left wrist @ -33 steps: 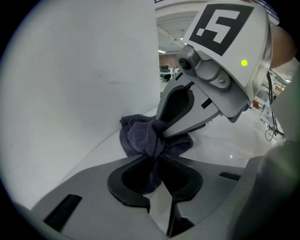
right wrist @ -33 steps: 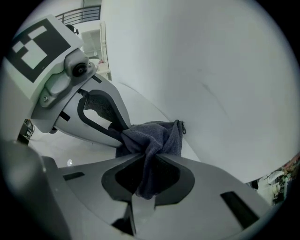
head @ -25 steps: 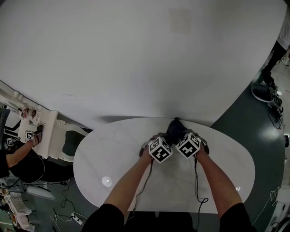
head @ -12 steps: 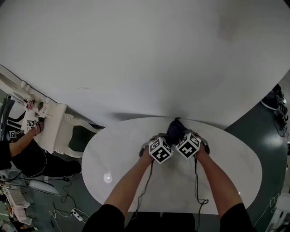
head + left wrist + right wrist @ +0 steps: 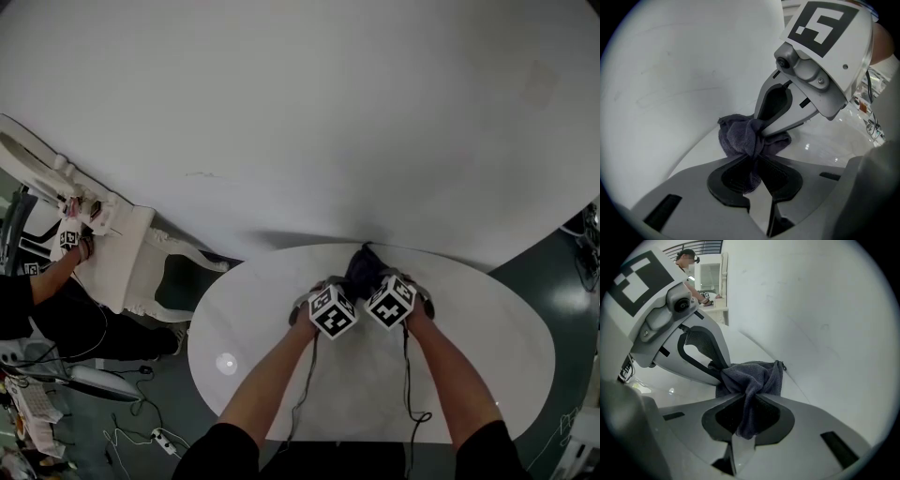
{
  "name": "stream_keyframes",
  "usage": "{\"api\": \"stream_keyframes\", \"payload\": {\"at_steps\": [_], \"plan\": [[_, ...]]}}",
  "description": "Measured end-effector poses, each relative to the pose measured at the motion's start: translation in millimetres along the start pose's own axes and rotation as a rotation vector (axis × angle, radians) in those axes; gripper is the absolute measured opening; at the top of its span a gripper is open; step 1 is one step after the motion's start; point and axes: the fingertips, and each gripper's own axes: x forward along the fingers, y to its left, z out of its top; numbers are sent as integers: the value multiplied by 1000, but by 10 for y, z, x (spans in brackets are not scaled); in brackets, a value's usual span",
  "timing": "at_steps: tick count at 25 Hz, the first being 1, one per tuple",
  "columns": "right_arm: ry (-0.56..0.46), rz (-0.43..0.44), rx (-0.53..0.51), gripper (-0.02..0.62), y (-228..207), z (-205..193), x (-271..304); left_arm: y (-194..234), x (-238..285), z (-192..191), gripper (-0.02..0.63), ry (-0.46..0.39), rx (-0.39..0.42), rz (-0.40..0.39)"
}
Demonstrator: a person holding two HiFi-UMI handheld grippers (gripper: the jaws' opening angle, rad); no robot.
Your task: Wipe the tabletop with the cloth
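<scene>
Gripping one dark cloth (image 5: 362,266) from two sides at once. Clamped tight on a fold of it with the left gripper (image 5: 752,158), and clamped tight on another fold with the right gripper (image 5: 749,398), with nothing else between either pair of jaws. Bunched into a small wad between the two sets of tips, which stand just beside each other, almost touching.

Lying, by the look of it, on the white table (image 5: 272,366), right at its far edge and about midway along that edge. Both grippers tilted steeply down onto the wad, side by side, forearms stretched out across the top.

Reads as the wiping itself, mid-stroke at the farthest reach. Probably early or middling in the job, though impossible to judge from the surface alone: glossy all over, with no marks to tell wiped from unwiped.

Next, most likely: drag the wad back or sideways over the bare top. Calls for steady downward pressure, for moving both hands as one so as not to tug the cloth apart, and for staying inside the rim. Worth minding the black cables (image 5: 405,375) trailing over the near half.
</scene>
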Motion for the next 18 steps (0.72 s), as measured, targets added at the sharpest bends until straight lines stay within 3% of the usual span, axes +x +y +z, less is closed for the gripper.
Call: {"api": "stream_keyframes", "payload": {"at_steps": [18], "plan": [[-24,21,-60,41,678,1119,533,738,-594,-1020,71,30,-39,50]]}}
